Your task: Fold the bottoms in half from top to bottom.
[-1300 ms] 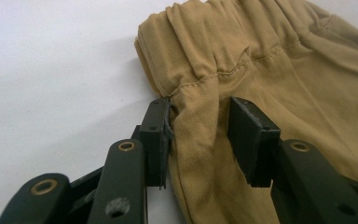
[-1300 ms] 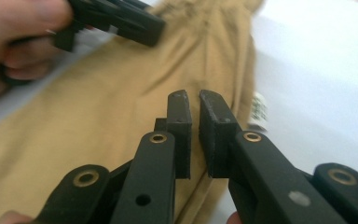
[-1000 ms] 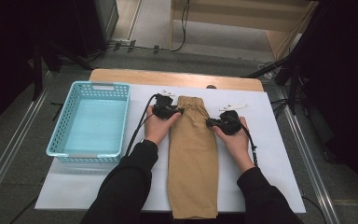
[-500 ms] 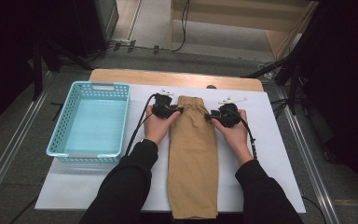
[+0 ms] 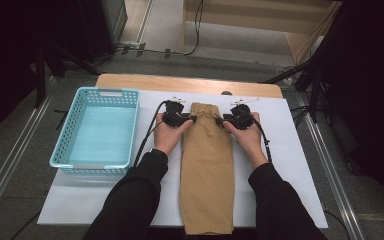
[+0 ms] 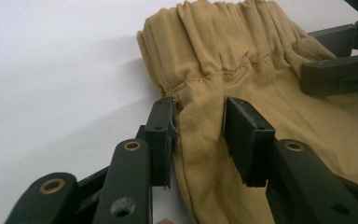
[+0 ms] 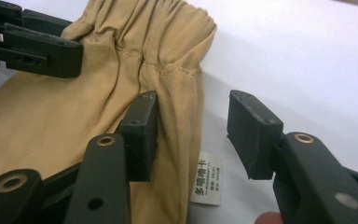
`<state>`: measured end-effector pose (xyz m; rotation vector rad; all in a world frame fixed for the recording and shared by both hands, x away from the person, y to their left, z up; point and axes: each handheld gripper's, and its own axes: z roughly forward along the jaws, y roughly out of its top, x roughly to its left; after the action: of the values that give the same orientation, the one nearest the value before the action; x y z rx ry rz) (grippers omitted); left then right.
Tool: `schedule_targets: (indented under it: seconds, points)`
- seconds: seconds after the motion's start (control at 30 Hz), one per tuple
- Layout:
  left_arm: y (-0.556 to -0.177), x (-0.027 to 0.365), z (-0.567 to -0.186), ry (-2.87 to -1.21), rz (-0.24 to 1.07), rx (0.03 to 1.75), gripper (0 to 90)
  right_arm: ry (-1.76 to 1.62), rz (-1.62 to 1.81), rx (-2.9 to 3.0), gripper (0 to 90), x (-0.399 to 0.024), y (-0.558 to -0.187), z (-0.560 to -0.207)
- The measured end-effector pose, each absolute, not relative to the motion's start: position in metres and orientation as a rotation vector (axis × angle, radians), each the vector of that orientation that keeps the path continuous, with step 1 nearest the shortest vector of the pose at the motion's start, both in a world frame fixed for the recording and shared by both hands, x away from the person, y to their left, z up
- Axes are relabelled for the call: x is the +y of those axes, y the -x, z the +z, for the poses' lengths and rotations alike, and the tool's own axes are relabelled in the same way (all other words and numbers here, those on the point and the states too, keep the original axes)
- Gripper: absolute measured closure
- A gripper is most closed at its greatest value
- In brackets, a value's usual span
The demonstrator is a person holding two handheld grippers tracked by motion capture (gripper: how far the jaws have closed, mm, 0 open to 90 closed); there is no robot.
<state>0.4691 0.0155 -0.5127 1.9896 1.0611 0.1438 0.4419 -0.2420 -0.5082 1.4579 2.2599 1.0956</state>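
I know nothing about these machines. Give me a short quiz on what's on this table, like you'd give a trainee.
1. True or false: the tan trousers lie inside the blue basket.
2. What colour is the sheet under the trousers? A white, B green, C red.
3. Fill in: beside the trousers' waistband edge, a small printed ___ lies on the sheet.

Key: 1 false; they lie flat beside it. 2 A. 3 label.

One tan pair of trousers (image 5: 207,165), folded lengthwise, with a single white label (image 7: 206,185) at its waist edge. One light-blue basket (image 5: 66,150), one white sheet (image 5: 290,165) over one wooden counter (image 5: 145,82). Two tools counted: left tool (image 5: 192,119), right tool (image 5: 220,120), each with two black jaws.
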Motion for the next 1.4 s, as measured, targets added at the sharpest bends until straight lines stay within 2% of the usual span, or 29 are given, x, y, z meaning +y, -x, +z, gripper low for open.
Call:
schedule_targets:
  seconds: [0.17, 0.3, 0.63, 0.73, 1.4]
  points:
    - [-0.469, 0.018, -0.513, -1.981, 0.141, 1.088, 57.2, -1.460, 1.074, 2.277, 51.1, -0.243, -0.444, -0.513]
    - [-0.468, 0.018, -0.514, -1.989, 0.119, 1.079, 63.0, -1.468, 1.095, 2.288, 52.0, -0.244, -0.445, -0.516]
    - [-0.467, 0.017, -0.512, -2.001, 0.116, 1.068, 83.4, -1.477, 1.117, 2.337, 77.5, -0.240, -0.444, -0.516]
    - [-0.466, 0.018, -0.509, -2.010, 0.136, 1.048, 86.7, -1.442, 1.070, 2.346, 81.7, -0.237, -0.441, -0.511]
    - [-0.461, 0.021, -0.461, -1.932, 0.251, 0.963, 88.1, -1.333, 1.202, 2.213, 83.7, -0.247, -0.432, -0.466]
